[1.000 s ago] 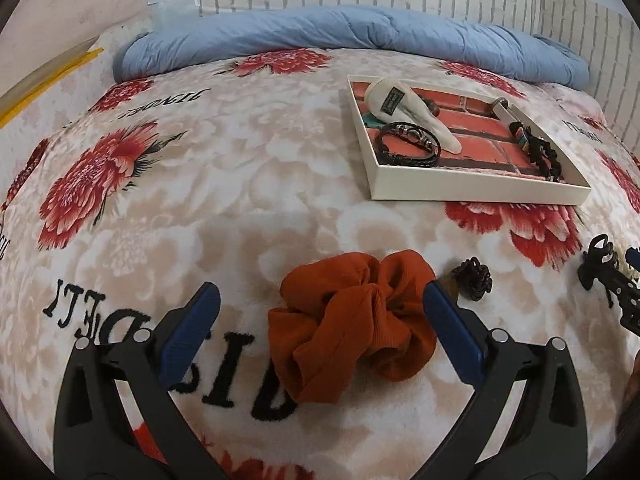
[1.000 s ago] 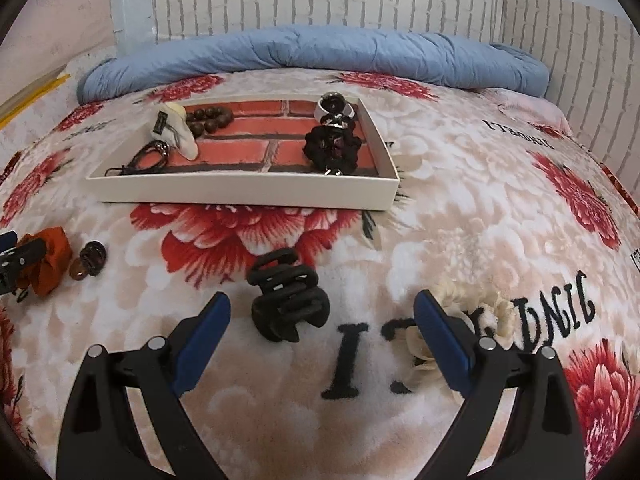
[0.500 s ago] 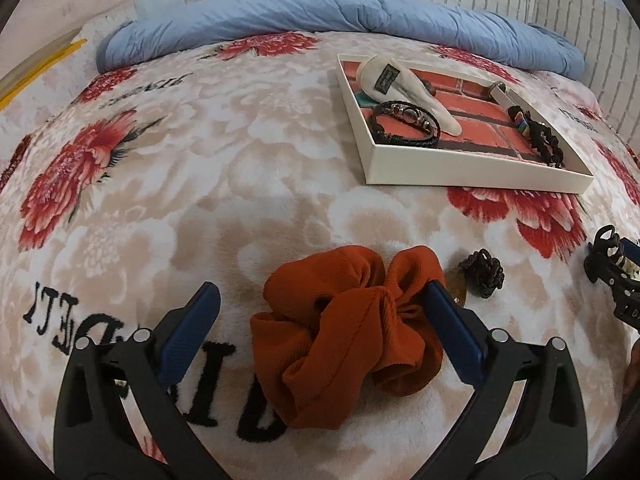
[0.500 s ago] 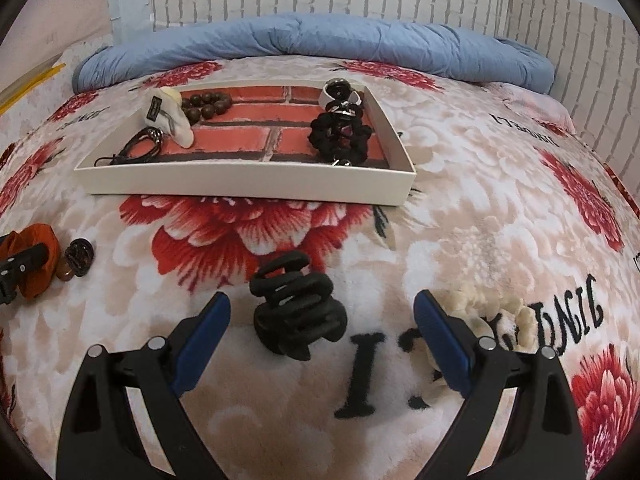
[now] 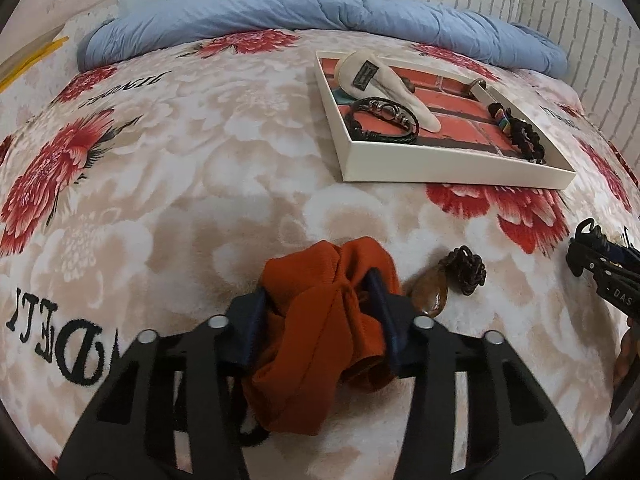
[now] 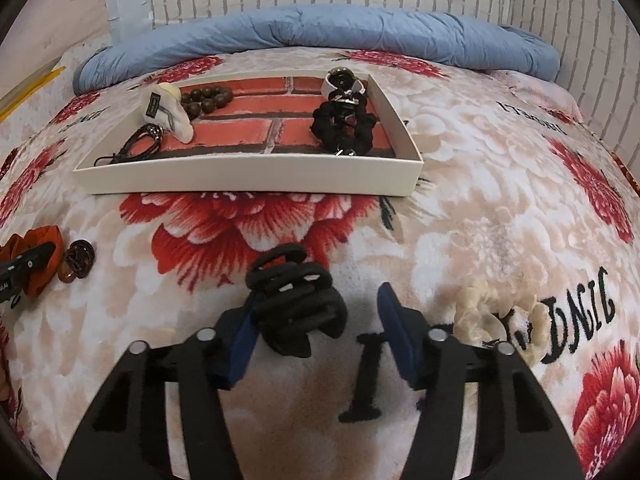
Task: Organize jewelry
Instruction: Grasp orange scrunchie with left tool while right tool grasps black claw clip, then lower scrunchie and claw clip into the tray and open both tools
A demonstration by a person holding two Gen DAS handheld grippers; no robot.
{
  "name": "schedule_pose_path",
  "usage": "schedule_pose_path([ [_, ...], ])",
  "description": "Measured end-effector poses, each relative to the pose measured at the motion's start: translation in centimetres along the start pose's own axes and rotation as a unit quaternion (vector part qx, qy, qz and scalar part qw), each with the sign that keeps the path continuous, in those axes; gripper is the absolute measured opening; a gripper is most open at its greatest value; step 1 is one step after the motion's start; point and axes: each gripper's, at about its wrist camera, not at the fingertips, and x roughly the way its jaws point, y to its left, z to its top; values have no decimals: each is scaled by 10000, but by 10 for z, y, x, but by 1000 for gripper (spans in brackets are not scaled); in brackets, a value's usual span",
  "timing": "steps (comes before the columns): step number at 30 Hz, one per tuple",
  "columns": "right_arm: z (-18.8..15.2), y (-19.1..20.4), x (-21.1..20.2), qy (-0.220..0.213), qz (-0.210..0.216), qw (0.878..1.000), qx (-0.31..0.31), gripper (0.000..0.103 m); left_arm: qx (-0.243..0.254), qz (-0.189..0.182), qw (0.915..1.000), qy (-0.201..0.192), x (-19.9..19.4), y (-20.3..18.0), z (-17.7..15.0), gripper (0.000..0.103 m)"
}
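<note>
while left gripper (image 5: 320,300) closes pinching orange scrunchie (image 5: 320,320), right gripper (image 6: 320,328) closing around black claw clip (image 6: 298,304), right pad clear, tray (image 6: 248,178) well apart

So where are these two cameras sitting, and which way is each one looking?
Left wrist view: rides on the left tongs, looking down along them at the bed; their jaws are closing onto an orange scrunchie.
Right wrist view: rides on the right tongs, facing the same way; their jaws are closing round a black claw clip, the left pad touching it, the right apart.
Shared: both see the white tray, the flowered blanket, and each other's tongs at the edge.
</note>
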Motion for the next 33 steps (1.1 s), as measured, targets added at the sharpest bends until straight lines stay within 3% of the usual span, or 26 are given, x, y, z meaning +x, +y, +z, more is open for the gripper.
schedule_pose_path([
  [5,0,2,-1,4,128,9999,-35,38,99,72,9999,-47,-1,-4,0,32],
  [26,18,-13,-21,-356,439,9984,90,38,-273,-66,9984,-487,-23,3,19,19],
  [33,49,-16,-32,-685,516,9963,68,38,-248,-180,9947,-980,-44,-14,59,19],
])
